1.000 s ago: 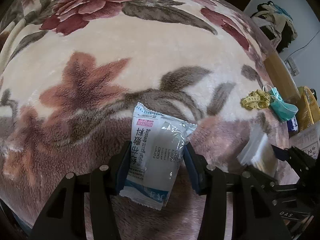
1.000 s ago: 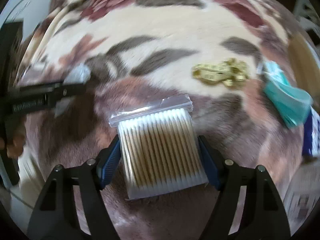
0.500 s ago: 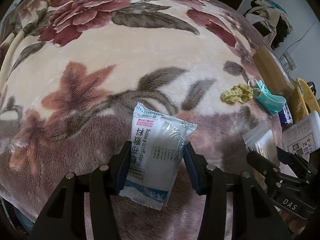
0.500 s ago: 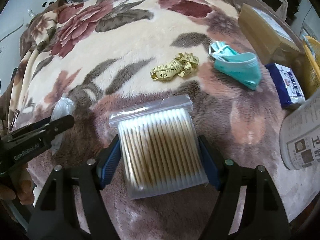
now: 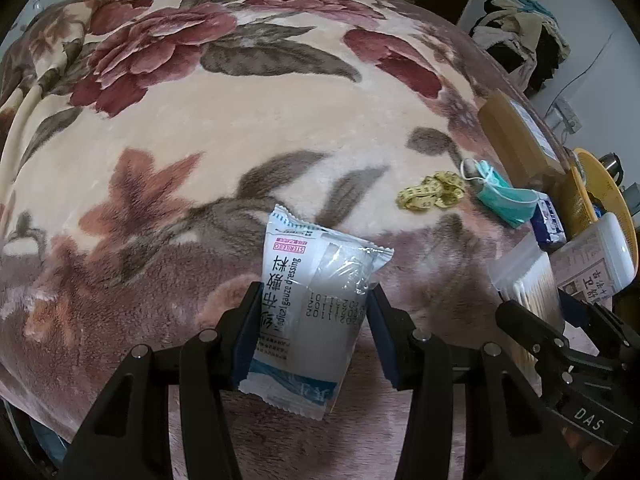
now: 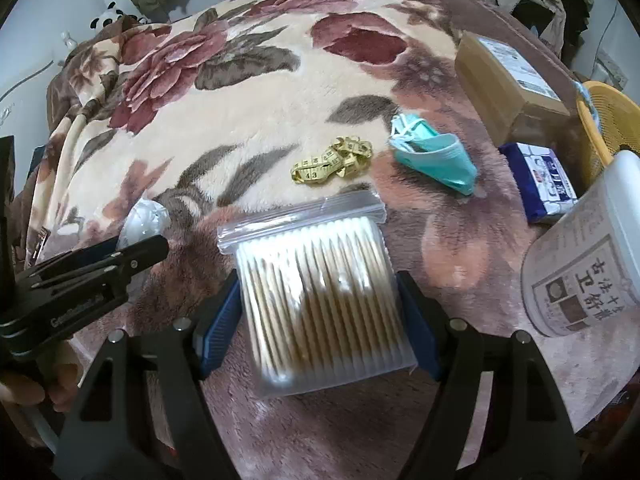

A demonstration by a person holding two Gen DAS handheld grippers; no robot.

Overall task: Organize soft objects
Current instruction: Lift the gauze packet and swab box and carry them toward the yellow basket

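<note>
Overhead, left gripper (image 5: 312, 320) clamping gauze packet (image 5: 316, 312), right gripper (image 6: 320, 316) clamping swab bag (image 6: 320, 292), blanket (image 5: 240, 128) broad beyond.

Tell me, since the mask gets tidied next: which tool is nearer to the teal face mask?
Right. The right tool, shut on the cotton swab bag, sits just short of the face mask. The left tool, gripping the gauze packet, is farther off, beyond the right one.

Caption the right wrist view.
Right hand-held gripper clamps a cotton swab bag above the floral blanket.
</note>
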